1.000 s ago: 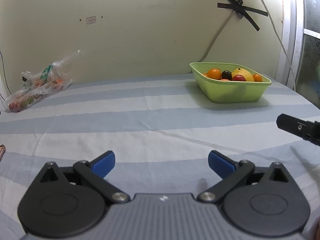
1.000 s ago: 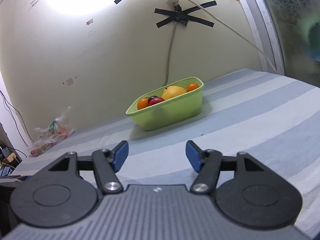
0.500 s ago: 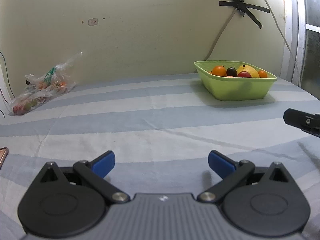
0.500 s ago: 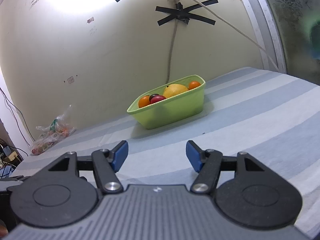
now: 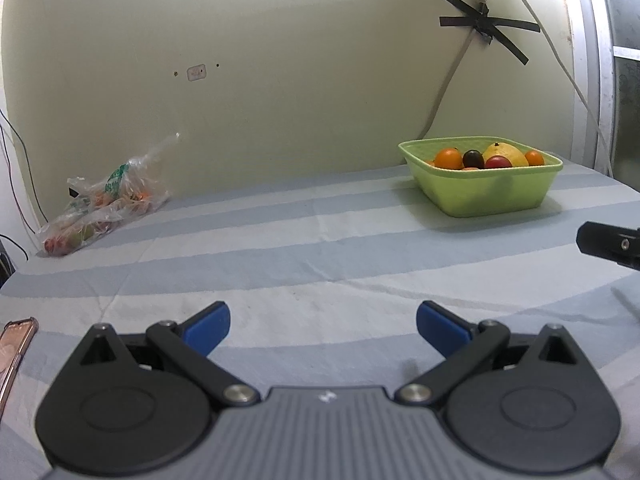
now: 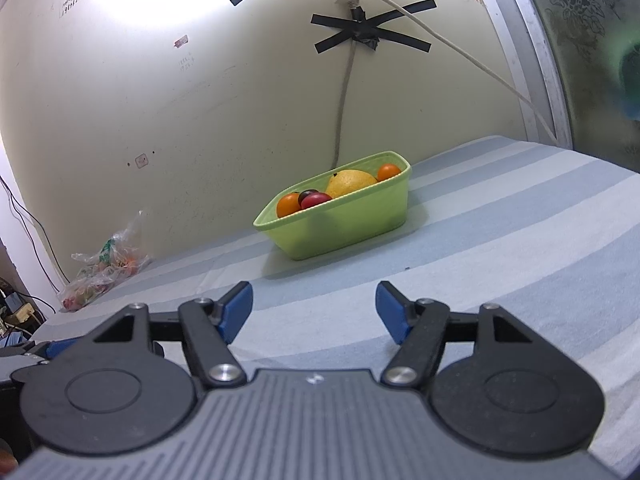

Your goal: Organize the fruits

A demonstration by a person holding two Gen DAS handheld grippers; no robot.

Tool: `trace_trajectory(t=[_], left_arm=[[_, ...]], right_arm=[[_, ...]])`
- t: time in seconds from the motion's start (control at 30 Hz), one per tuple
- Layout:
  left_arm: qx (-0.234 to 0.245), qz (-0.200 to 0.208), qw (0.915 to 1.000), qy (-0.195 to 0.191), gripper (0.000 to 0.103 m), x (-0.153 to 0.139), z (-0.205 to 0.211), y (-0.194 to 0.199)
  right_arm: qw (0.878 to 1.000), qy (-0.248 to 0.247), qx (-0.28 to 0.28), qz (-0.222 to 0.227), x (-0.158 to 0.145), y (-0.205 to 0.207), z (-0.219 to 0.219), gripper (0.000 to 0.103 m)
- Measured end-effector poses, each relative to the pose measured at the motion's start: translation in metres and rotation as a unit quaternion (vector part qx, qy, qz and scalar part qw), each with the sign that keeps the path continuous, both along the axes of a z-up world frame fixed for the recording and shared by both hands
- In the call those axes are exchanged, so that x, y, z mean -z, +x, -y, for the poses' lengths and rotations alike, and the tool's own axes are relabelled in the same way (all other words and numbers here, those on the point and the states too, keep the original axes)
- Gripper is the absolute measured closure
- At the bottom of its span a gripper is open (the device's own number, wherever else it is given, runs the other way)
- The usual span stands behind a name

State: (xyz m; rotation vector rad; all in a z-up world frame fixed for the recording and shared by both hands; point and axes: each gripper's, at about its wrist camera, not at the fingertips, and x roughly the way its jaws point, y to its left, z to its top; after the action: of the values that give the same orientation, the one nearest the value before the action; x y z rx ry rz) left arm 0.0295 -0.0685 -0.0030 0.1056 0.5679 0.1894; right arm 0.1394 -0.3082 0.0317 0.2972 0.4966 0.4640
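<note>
A light green basket (image 5: 492,196) stands on the striped cloth at the far right near the wall; it also shows in the right wrist view (image 6: 352,224). It holds an orange (image 5: 448,159), a dark plum (image 5: 472,158), a red fruit (image 5: 498,162), a yellow pear (image 6: 351,183) and a small orange (image 6: 389,171). My left gripper (image 5: 323,325) is open and empty, low over the cloth, well short of the basket. My right gripper (image 6: 314,307) is open and empty, facing the basket from a distance.
A clear plastic bag (image 5: 104,204) with more fruit lies at the far left by the wall, also in the right wrist view (image 6: 102,274). A phone (image 5: 14,350) lies at the left edge. A cable (image 6: 343,96) hangs down the wall behind the basket. Part of the right gripper (image 5: 610,242) shows at the right edge.
Both cameras have tilted upward a little, so the basket and bag sit lower in view. Both grippers stay open and empty.
</note>
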Motion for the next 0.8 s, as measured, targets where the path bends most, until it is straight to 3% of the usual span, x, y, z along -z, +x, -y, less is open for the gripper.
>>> trace_trajectory(t=[0.6,0.8], left_arm=[[0.007,-0.007,0.9999,-0.006,0.0,-0.0005,-0.0003,-0.0012],[0.01,-0.026,0.9994,-0.02,0.0,0.0009,-0.0015,0.0009]], right_arm=[[1.0,0.0,0.0,0.001,0.0005,0.0004,0.0,0.033],[1.0,0.0,0.0,0.0,0.0007,0.0001,-0.0001,0.033]])
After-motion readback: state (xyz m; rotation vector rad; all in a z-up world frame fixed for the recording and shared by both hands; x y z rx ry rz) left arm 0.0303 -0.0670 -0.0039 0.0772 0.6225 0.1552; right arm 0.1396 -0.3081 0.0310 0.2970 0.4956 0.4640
